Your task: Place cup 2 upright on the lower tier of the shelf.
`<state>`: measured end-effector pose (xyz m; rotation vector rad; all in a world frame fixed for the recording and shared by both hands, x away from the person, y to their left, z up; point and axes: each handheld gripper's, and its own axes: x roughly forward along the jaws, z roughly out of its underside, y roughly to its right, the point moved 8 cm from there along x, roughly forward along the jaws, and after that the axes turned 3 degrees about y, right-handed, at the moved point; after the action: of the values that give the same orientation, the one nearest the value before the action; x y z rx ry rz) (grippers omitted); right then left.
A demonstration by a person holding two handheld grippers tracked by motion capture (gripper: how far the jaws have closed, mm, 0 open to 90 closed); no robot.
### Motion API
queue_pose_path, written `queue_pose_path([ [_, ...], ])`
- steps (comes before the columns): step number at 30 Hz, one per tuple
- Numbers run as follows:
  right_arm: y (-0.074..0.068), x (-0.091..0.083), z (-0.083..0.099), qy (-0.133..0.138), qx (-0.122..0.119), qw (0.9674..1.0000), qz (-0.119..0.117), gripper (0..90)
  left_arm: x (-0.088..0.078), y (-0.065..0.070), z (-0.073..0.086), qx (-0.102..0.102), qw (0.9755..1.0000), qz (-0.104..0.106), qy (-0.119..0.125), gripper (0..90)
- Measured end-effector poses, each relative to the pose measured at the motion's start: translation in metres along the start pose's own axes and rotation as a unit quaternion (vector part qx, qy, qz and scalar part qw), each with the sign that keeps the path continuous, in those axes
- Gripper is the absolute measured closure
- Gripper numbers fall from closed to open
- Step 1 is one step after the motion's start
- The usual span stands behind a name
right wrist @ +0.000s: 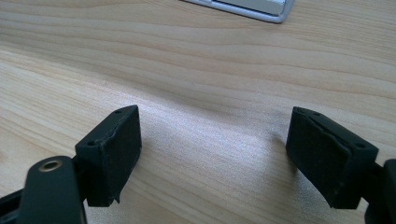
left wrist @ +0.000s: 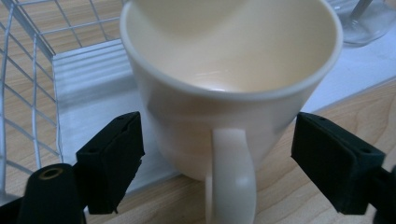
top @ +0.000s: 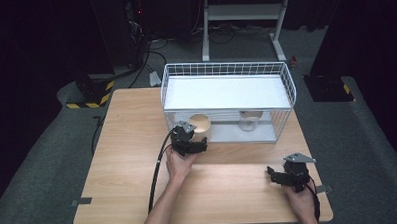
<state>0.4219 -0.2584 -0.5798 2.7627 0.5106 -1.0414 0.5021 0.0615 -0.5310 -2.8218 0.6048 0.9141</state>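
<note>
High view, table: a light wooden table [top: 139,194] carries a white wire rack [top: 226,98] with two levels at its far side
High view, mug: a cream mug [top: 201,124] sits at the front left of the rack's lower level, mouth tipped toward the camera
High view, glass: a clear glass [top: 249,121] stands on the same level, to the right of the mug and apart from it
High view, left gripper: the left gripper [top: 190,142], held in a hand [top: 179,162], is at the rack's front edge just before the mug
High view, right gripper: the right gripper [top: 289,175] rests low over bare table near the right front corner, well apart from the rack
Left gripper view: the black fingers [left wrist: 112,161] stand wide apart on either side of the mug [left wrist: 229,88]; its handle [left wrist: 231,179] faces the camera; neither finger touches it
Right gripper view: the fingers [right wrist: 112,154] stand wide apart over bare wood, nothing between them
</note>
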Motion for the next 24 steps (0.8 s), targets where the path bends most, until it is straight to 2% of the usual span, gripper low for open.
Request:
queue_pose_path([
  [4,-0.0001,0.0000,0.0001,0.000,0.001,1.0000,0.000,18.2,-0.0009,0.0015,0.0039,0.001,1.0000,-0.004,-0.004,21.9],
  [7,-0.0001,0.0000,0.0001,0.000,0.001,1.0000,0.000,18.2,-0.0010,0.0022,0.0043,0.013,0.9998,-0.012,-0.006,24.2],
  [9,0.0000,0.0000,0.0000,0.000,0.000,1.0000,0.000,18.2,-0.0008,0.0030,0.0055,0.009,0.9998,-0.013,-0.011,25.0],
  [15,0.0000,0.0000,0.0000,0.000,0.000,1.0000,0.000,18.2,0.0017,0.0023,0.0085,0.016,0.9993,-0.023,-0.023,29.6],
  [21,0.0000,0.0000,0.0000,0.000,0.000,1.0000,0.000,18.2,0.0052,0.0014,0.0093,0.005,0.9994,-0.024,-0.024,33.5],
  [24,0.0001,-0.0001,0.0001,-0.001,0.000,1.0000,0.000,18.2,0.0074,-0.0003,0.0093,0.006,0.9994,-0.027,-0.023,40.7],
])
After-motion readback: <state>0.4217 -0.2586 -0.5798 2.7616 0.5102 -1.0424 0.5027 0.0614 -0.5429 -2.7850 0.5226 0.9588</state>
